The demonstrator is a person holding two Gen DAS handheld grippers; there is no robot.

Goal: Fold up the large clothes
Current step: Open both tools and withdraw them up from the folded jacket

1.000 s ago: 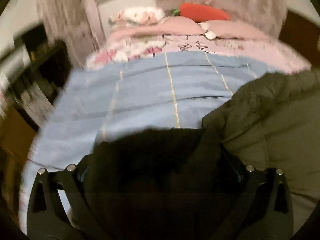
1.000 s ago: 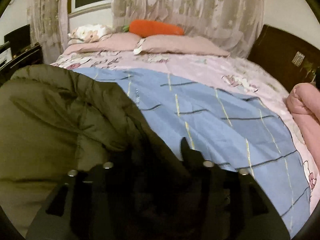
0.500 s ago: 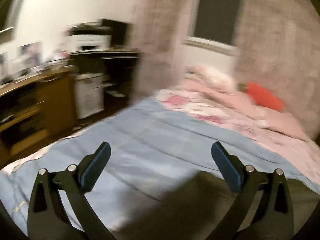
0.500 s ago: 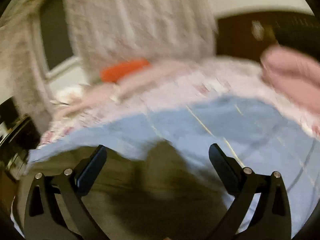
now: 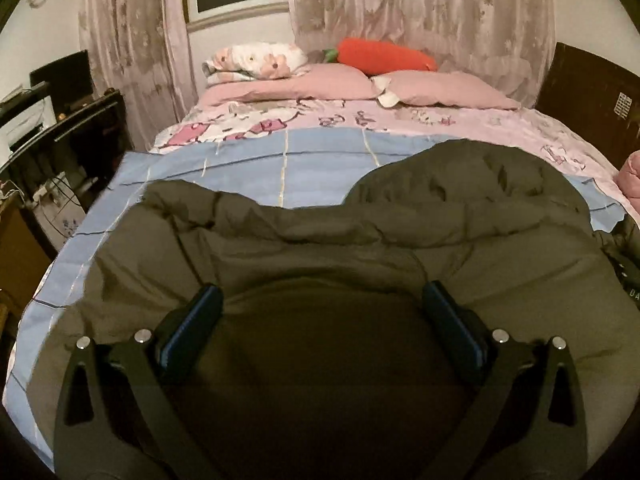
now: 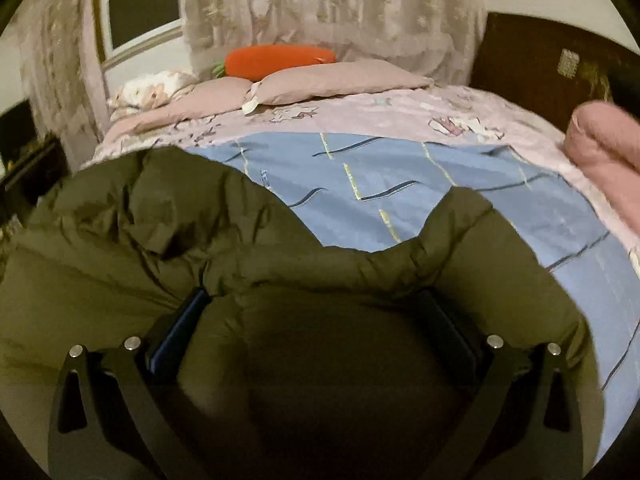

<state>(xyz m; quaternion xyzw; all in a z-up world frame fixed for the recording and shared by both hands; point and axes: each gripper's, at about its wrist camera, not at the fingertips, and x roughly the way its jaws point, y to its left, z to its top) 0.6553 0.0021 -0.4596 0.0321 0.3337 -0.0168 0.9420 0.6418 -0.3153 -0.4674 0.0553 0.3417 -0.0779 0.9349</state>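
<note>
Left wrist view: olive padded coat (image 5: 320, 248) lies spread across the near half of the bed, on the blue checked sheet (image 5: 256, 164). Its rounded hood end bulges toward the far right, and a sleeve or shoulder edge runs off to the left. Pink pillows (image 5: 360, 84) and a carrot cushion (image 5: 384, 56) sit well apart at the head of the bed.

Left gripper (image 5: 320, 308): fingers spread wide, a puffy mound of coat between them. The pads sit against the fabric on both sides, but I cannot tell whether they pinch it. Tool points forward along the bed and tilts down onto the coat.

Right wrist view: right gripper (image 6: 312, 308) shows the same posture, fingers wide with a thick bulge of coat filling the gap. The right-hand finger is partly buried under fabric. Pink rolled blanket (image 6: 604, 148) lies at the far right edge of the bed, clear of the coat.

Judgement on the step in hand: both tools seem placed to take hold of the near edge for a fold. To do it well, close on a thin layer at the hem rather than the padded bulk, which would likely slip out. Keep both grips level and well apart so the edge stays taut. Lift together, then carry toward the hood end.
</note>
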